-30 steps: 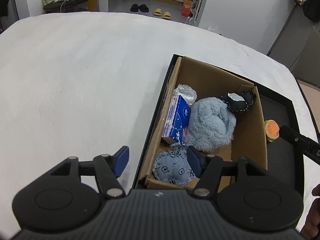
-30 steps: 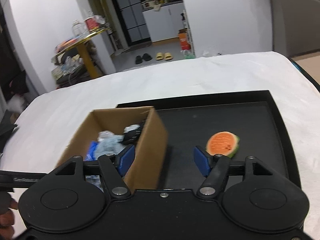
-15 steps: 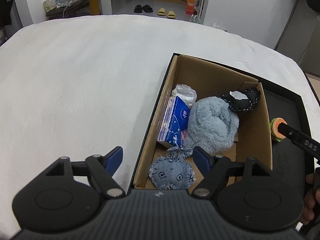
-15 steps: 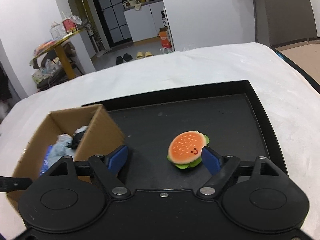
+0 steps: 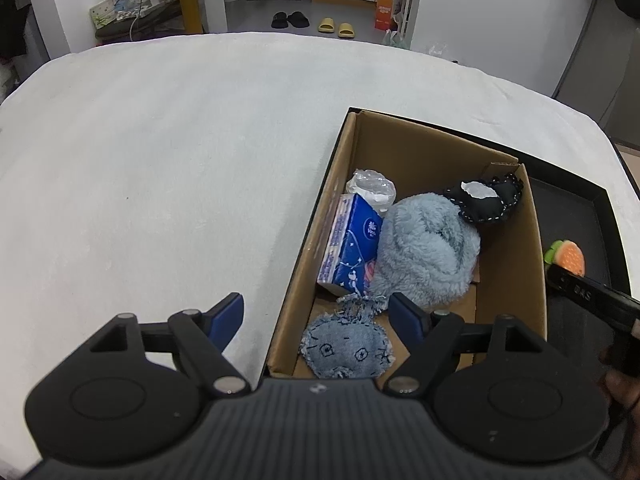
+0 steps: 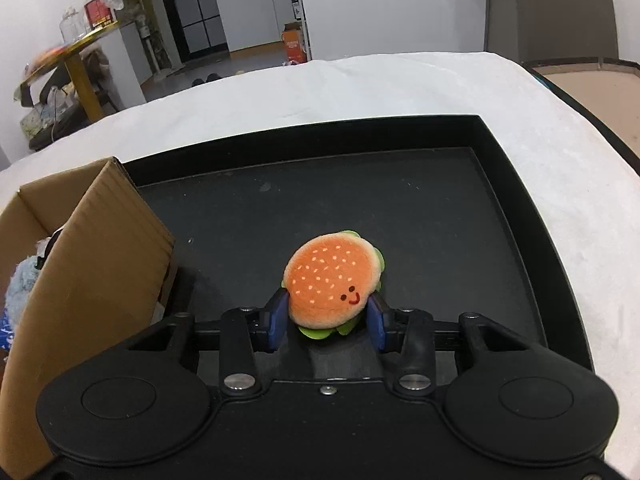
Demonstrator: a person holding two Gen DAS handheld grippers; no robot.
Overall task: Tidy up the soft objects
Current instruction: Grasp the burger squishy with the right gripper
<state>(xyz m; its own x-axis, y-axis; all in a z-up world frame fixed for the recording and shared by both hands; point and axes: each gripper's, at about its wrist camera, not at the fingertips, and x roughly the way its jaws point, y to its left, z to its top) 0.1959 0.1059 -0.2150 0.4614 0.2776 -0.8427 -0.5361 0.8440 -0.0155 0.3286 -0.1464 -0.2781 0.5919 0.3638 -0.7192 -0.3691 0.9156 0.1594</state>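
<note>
The right gripper [image 6: 327, 318] is closed on a small orange plush hamburger with green felt lettuce and a stitched smiling face [image 6: 332, 284]; its two blue-padded fingers [image 6: 278, 320] are pressed against the toy's left and right sides. The toy is held over the floor of a shallow black rectangular tray [image 6: 420, 216], which spreads ahead of this gripper and rests on a white cloth-covered surface [image 6: 360, 88]. Whether the toy touches the tray floor cannot be told. To the left of the right gripper, an open brown cardboard box [image 6: 92, 256] stands inside the tray.

The left gripper [image 5: 316, 314] is held wide open with nothing between its fingers. Its left finger [image 5: 226, 314] hangs over the white surface and its right finger [image 5: 408, 314] over the box [image 5: 504, 276]. Just ahead of and between these fingers, a round frayed blue denim face toy [image 5: 346, 346] lies in the box's near end. Beyond it are seen a fluffy pale-blue plush [image 5: 426, 250], a blue tissue packet [image 5: 354, 250] standing to its left, a crumpled clear plastic wrapper [image 5: 372, 186] further ahead, and a black stitched fabric toy [image 5: 486, 200] against the far right wall. From the left wrist view, the hamburger [image 5: 568, 256] is glimpsed past the box's right wall.
</note>
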